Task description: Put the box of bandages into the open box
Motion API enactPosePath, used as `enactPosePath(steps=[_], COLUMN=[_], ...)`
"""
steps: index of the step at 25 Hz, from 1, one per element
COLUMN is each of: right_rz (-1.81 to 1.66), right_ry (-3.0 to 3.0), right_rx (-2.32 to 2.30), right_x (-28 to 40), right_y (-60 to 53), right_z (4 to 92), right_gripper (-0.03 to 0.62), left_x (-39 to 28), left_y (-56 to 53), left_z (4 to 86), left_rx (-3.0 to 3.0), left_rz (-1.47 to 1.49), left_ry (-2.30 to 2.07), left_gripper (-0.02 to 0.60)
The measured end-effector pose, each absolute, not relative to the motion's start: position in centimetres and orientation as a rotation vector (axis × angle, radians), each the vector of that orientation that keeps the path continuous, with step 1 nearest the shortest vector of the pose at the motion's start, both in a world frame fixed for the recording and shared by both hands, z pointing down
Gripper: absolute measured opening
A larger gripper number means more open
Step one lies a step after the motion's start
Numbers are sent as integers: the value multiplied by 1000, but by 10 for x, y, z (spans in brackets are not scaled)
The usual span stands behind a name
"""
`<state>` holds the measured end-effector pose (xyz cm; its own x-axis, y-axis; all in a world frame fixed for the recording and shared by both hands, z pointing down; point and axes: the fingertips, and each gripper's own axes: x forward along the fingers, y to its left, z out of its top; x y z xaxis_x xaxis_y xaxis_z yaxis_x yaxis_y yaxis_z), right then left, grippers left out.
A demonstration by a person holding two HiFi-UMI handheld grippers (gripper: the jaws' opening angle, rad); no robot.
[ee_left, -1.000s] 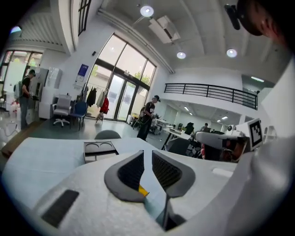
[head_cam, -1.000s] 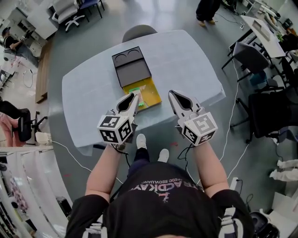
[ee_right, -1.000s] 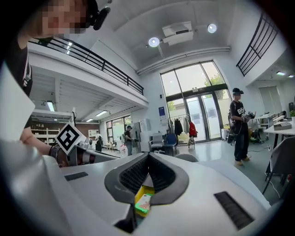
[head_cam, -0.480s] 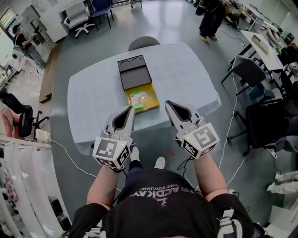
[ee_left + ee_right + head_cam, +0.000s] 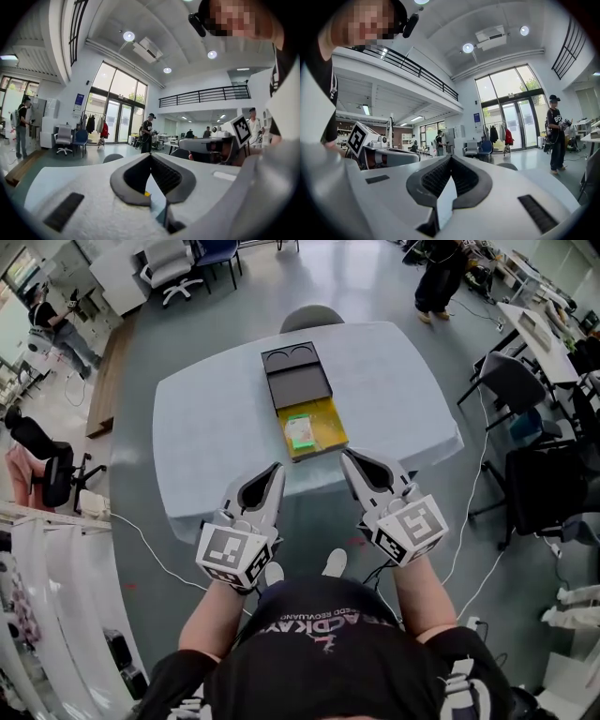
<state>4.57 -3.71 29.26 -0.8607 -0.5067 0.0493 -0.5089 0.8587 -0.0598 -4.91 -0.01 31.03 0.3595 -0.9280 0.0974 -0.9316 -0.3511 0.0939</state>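
Note:
The green box of bandages (image 5: 300,431) lies inside the yellow-lined half of the open box (image 5: 331,427), whose dark lid (image 5: 298,377) lies flat behind it on the pale table (image 5: 216,427). My left gripper (image 5: 275,468) hangs near the table's front edge, drawn back from the box, jaws shut and holding nothing. My right gripper (image 5: 347,456) is level with it on the right, also shut and holding nothing. Both gripper views look up into the room; the left gripper (image 5: 150,154) and right gripper (image 5: 451,157) each show their ribbed pads pressed together.
A grey chair (image 5: 314,315) stands at the table's far side. More chairs (image 5: 511,381) and desks fill the right side. A white cable (image 5: 155,549) runs over the floor at left. A person (image 5: 441,277) stands far behind the table.
My left gripper pulled back from the yellow box towards my body and its jaws closed. The bandage box stayed in the yellow half. The right gripper barely moved.

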Motion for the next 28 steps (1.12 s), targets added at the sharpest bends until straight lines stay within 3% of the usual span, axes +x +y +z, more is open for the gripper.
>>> enactPosePath(steps=[12,28], right_rz=[155,174], right_ry=[-2878,-2805], right_rx=[967,1115], right_x=[-32,-39], right_y=[5,43], right_z=[321,337], right_gripper=[9,9], left_x=[-130,-136], left_y=[31,59], left_z=[338,354], left_rx=[2523,2593], left_rz=[46,56], left_ry=[-1523,-1365], left_gripper=[16,16])
